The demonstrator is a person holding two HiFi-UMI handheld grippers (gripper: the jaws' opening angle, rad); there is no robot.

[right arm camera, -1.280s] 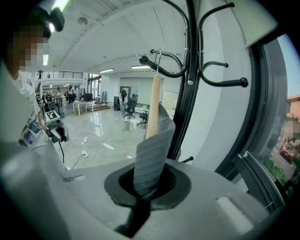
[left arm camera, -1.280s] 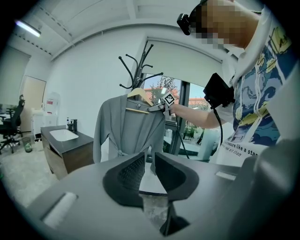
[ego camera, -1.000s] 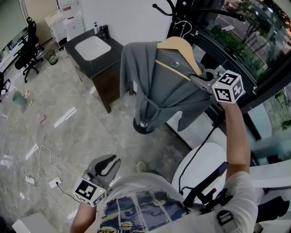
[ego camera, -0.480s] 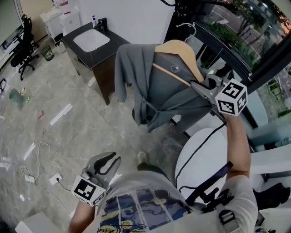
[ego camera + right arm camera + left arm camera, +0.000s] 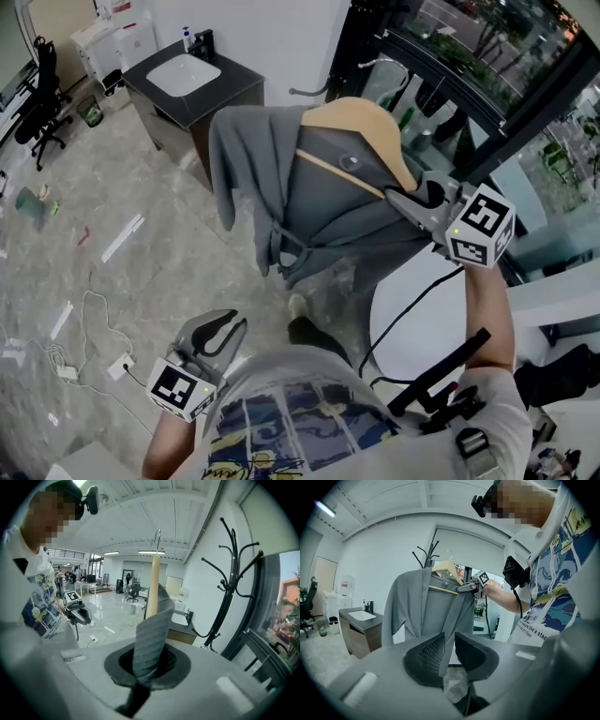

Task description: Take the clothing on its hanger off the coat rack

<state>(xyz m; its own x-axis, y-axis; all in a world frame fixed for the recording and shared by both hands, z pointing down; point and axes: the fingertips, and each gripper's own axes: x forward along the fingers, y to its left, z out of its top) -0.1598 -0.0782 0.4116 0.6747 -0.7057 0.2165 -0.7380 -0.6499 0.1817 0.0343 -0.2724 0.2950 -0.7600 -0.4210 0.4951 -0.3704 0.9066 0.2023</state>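
A grey garment (image 5: 319,206) hangs on a wooden hanger (image 5: 361,122) and is held out in the air. My right gripper (image 5: 398,197) is shut on the garment-covered right end of the hanger. In the right gripper view a strip of the grey cloth (image 5: 152,634) is pinched between the jaws, and the hanger (image 5: 152,588) rises above with its metal hook free. The black coat rack (image 5: 232,573) stands apart to the right. My left gripper (image 5: 239,326) is low at my left side, empty, its jaws a narrow gap apart (image 5: 449,637).
A dark vanity with a white sink (image 5: 187,73) stands by the back wall. A white round seat (image 5: 422,309) is below my right arm. Cables and a power strip (image 5: 89,347) lie on the tiled floor. Dark window frames (image 5: 469,103) run along the right.
The hanger with the garment has come away from the coat rack and travelled with my right gripper toward me. The left gripper has drifted slightly, still empty.
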